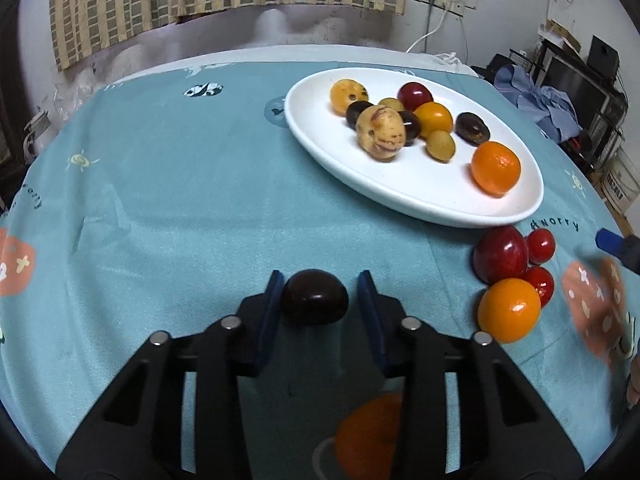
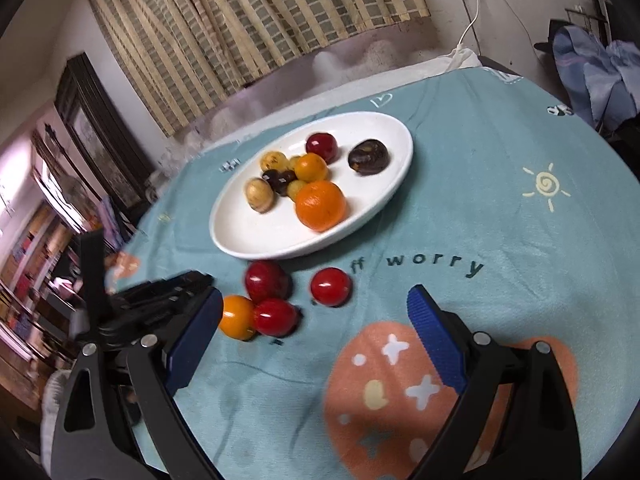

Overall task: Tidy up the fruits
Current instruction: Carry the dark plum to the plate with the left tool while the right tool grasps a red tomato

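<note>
Standing by the table, I see the left gripper (image 1: 318,284) low over the teal tablecloth (image 1: 180,208) with a dark plum (image 1: 315,297) between its blue pads. The left pad touches the fruit, but on the right side a narrow gap shows, so the jaws are nearly closed and I cannot tell if the plum is really pressed. The right gripper (image 2: 314,304) is wide open and holds nothing; it hangs over the cloth near a small group of loose fruits: a red plum (image 2: 267,281), two red cherry tomatoes (image 2: 331,287), and a small orange fruit (image 2: 237,317). These four lie on the cloth just beside the near rim of the white plate (image 2: 256,236). On the plate lie more fruits, among them a big orange (image 2: 320,205) and a spotted yellowish fruit (image 1: 380,132).
</note>
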A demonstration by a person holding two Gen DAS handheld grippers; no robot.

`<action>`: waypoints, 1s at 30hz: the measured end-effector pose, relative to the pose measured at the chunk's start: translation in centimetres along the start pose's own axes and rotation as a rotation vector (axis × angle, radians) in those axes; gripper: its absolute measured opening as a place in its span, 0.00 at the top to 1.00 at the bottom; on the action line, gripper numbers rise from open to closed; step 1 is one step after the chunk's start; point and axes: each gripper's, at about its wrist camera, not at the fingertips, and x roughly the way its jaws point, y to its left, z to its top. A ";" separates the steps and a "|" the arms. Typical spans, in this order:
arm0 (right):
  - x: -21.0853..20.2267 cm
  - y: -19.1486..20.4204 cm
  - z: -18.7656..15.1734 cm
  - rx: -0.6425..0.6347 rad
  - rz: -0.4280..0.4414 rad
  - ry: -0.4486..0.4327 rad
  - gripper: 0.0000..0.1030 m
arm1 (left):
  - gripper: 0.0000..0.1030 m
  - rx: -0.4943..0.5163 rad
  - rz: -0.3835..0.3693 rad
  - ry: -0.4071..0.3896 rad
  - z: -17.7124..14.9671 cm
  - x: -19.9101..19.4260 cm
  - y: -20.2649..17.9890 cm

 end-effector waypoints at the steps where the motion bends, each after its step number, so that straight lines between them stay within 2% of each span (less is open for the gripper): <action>1: 0.3 0.1 0.0 -0.025 -0.025 0.006 0.29 | 0.68 0.005 0.005 -0.002 -0.1 0.0 -0.2; 3: 1.0 0.2 -0.2 -0.055 -0.049 0.025 0.48 | 0.69 0.012 0.010 -0.003 -0.1 -0.1 -0.3; 5: 1.8 0.3 -0.4 -0.084 -0.068 0.047 0.55 | 0.69 0.002 0.003 -0.001 0.0 0.0 -0.2; 10: 3.7 1.9 -0.7 -0.205 -0.153 0.061 0.55 | 0.69 0.002 0.006 0.001 -0.1 0.0 -0.2; 12: 4.5 2.0 -0.6 -0.207 -0.165 0.068 0.55 | 0.69 0.001 0.004 0.002 -0.1 0.1 -0.2; 16: 5.7 1.6 -0.2 -0.178 -0.142 0.101 0.57 | 0.69 -0.004 -0.001 0.004 -0.1 0.1 -0.2; 19: 6.1 1.7 -0.1 -0.173 -0.117 0.118 0.65 | 0.69 -0.007 -0.004 0.002 -0.1 0.1 -0.1; 20: 6.1 1.7 -0.1 -0.175 -0.100 0.123 0.72 | 0.70 -0.007 -0.004 -0.001 -0.1 0.0 -0.2; 26: 5.1 1.5 -0.3 -0.156 -0.063 0.123 0.73 | 0.70 0.003 -0.009 -0.041 -0.4 -1.0 -0.5; 30: 2.4 2.0 0.1 -0.140 -0.009 0.061 0.73 | 0.70 0.016 -0.017 -0.071 -0.7 -2.4 -1.0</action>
